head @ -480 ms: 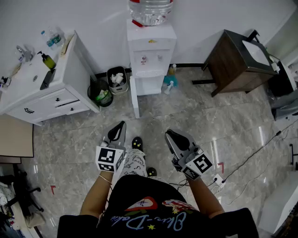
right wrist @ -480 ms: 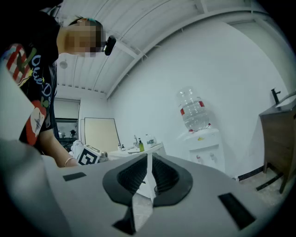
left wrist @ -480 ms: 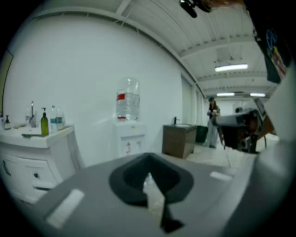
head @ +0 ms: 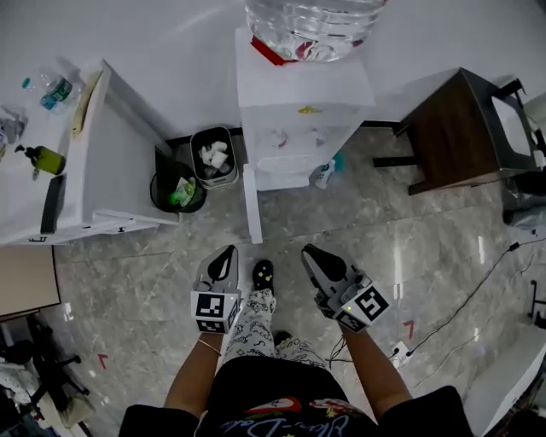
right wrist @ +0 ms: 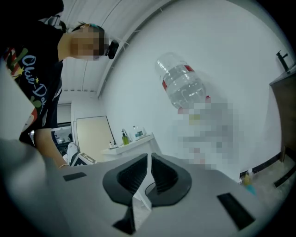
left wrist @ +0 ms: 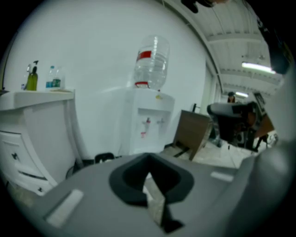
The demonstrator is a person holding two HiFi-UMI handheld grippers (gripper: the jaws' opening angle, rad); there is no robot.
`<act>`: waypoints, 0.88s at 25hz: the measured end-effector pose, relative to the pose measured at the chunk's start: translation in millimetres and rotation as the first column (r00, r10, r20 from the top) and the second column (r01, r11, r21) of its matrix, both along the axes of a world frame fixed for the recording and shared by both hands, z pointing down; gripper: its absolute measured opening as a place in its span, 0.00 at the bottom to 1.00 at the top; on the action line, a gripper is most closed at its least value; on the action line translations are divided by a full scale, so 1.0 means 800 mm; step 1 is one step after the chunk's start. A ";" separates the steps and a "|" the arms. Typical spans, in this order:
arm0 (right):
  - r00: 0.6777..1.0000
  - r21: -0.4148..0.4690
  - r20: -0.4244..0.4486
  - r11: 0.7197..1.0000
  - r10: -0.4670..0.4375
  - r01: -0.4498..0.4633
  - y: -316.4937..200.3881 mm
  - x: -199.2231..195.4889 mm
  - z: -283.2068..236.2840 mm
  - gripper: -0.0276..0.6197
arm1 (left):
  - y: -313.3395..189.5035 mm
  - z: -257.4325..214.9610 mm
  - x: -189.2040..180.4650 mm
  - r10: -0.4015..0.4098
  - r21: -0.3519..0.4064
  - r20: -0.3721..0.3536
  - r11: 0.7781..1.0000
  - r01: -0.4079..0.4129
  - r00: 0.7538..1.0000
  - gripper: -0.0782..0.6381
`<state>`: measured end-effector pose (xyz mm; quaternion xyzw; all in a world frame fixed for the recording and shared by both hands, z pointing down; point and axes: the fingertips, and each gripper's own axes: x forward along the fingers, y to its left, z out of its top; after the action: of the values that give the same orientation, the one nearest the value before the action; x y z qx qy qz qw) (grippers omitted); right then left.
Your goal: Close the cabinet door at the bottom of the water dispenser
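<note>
The white water dispenser (head: 299, 111) stands against the far wall with a clear bottle (head: 311, 21) on top. Its bottom cabinet door (head: 251, 205) stands open, swung out toward me on the dispenser's left side. My left gripper (head: 226, 252) and right gripper (head: 309, 253) hang side by side a little short of the door, both shut and holding nothing. In the left gripper view the dispenser (left wrist: 148, 120) is straight ahead beyond the shut left gripper (left wrist: 149, 178). The right gripper view shows the bottle (right wrist: 182, 85) above the shut right gripper (right wrist: 148, 166).
A white drawer cabinet (head: 94, 171) stands at the left, with a black bin (head: 177, 186) and a grey bin (head: 213, 154) between it and the dispenser. A brown table (head: 461, 128) is at the right, a spray bottle (head: 324, 175) beside the dispenser. Cables and a power strip (head: 397, 350) lie on the floor at the right.
The person has stepped toward the dispenser, so it looms larger and nearer. Both grippers keep their pose, shut and side by side.
</note>
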<state>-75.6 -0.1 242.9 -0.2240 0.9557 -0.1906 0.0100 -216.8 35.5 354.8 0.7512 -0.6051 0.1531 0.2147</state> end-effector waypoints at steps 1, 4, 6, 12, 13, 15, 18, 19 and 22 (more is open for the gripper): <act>0.999 0.000 -0.035 1.000 -0.005 0.005 -0.016 -0.009 0.016 0.07 | -0.012 0.013 -0.001 0.012 -0.010 -0.004 1.000 -0.012 1.000 0.11; 0.993 -0.009 -0.118 0.999 -0.031 0.030 -0.041 -0.035 0.062 0.07 | -0.033 0.052 -0.004 0.055 -0.039 0.001 0.998 -0.055 0.998 0.11; 0.987 -0.018 -0.148 0.998 -0.056 0.054 -0.050 -0.051 0.102 0.07 | -0.046 0.086 -0.008 0.091 -0.048 0.048 0.995 -0.089 0.995 0.11; 0.996 -0.117 -0.055 0.991 -0.066 0.059 -0.056 -0.050 0.213 0.07 | -0.041 0.230 -0.001 0.235 -0.155 0.168 0.965 -0.209 0.957 0.11; 0.996 -0.129 -0.058 0.989 -0.074 0.066 -0.055 -0.050 0.230 0.07 | -0.037 0.251 -0.002 0.245 -0.180 0.168 0.960 -0.215 0.955 0.11; 0.992 -0.140 -0.079 0.987 -0.096 0.085 -0.054 -0.049 0.261 0.07 | -0.032 0.290 -0.008 0.244 -0.218 0.151 0.953 -0.208 0.958 0.11; 0.990 -0.140 -0.082 0.985 -0.112 0.100 -0.053 -0.048 0.293 0.07 | -0.026 0.343 -0.016 0.234 -0.255 0.129 0.947 -0.196 0.964 0.11; 0.990 -0.142 -0.083 0.985 -0.110 0.097 -0.053 -0.046 0.301 0.07 | -0.024 0.359 -0.017 0.234 -0.270 0.125 0.943 -0.194 0.964 0.11; 0.986 -0.146 -0.139 0.987 -0.092 0.072 -0.055 -0.031 0.323 0.07 | -0.027 0.400 -0.006 0.253 -0.319 0.111 0.925 -0.207 0.961 0.11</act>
<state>-100.8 -44.4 501.4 -0.1978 0.9465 -0.2411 -0.0832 -221.8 14.2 675.0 0.7613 -0.4962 0.3246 0.2623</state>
